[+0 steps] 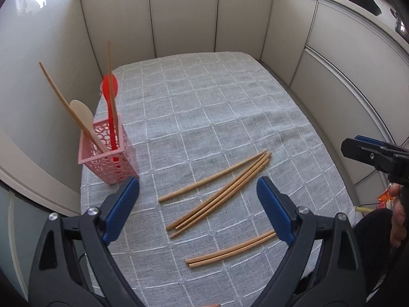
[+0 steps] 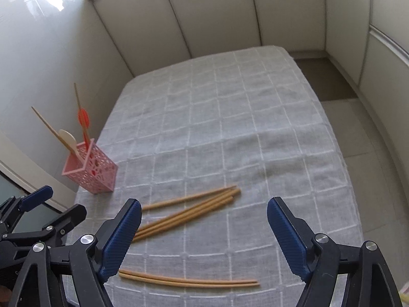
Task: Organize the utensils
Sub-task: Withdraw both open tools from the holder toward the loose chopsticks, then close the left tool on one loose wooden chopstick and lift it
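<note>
A pink perforated holder (image 1: 108, 157) stands at the table's left edge; it also shows in the right wrist view (image 2: 90, 170). It holds a red spoon (image 1: 110, 87), a pale wooden spoon (image 1: 81, 113) and upright chopsticks. Several loose wooden chopsticks (image 1: 217, 194) lie in a fan at mid-table, also in the right wrist view (image 2: 190, 211). A separate pair (image 1: 230, 250) lies nearer, also in the right wrist view (image 2: 189, 280). My left gripper (image 1: 198, 211) is open and empty above the fan. My right gripper (image 2: 204, 239) is open and empty above the near pair.
The table carries a grey checked cloth (image 1: 204, 107). Beige cabinet panels (image 1: 184, 18) wall it in at the back and left. The floor (image 2: 358, 133) lies to the right of the table. The right gripper's body (image 1: 378, 157) shows at the right edge.
</note>
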Tool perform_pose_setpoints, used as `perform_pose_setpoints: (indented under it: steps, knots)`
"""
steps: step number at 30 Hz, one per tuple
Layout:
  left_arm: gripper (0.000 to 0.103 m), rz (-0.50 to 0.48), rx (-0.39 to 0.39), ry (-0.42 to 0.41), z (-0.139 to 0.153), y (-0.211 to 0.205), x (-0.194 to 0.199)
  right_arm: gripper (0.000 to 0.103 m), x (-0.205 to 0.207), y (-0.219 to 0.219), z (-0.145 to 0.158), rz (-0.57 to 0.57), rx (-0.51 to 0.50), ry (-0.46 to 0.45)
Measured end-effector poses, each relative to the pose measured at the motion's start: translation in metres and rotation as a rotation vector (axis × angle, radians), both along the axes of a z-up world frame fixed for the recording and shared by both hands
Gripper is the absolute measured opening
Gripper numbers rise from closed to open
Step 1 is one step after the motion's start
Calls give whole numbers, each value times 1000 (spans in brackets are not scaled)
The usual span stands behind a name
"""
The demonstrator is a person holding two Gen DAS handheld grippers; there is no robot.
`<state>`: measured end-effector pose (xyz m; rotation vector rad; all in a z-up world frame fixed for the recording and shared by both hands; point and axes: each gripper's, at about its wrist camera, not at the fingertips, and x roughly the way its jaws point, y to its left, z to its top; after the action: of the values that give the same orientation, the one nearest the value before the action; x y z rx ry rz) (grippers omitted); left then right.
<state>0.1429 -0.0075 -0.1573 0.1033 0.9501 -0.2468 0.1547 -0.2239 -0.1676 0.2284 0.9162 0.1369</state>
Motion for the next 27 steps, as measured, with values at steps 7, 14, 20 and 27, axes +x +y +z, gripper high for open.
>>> perform_pose_setpoints:
  steps: [7, 14, 20, 27]
  knots:
    - [90, -98, 73, 90, -49, -25, 25, 85, 5, -23, -37, -51, 0, 82]
    - [62, -194, 142, 163, -92, -56, 60, 85, 15, -35, -70, -70, -1, 150]
    - [37, -315, 206, 212, -127, -90, 85, 85, 19, -44, -88, -97, -20, 181]
    - [19, -373, 162, 212, -130, -114, 104, 85, 13, -52, -99, -146, -58, 212]
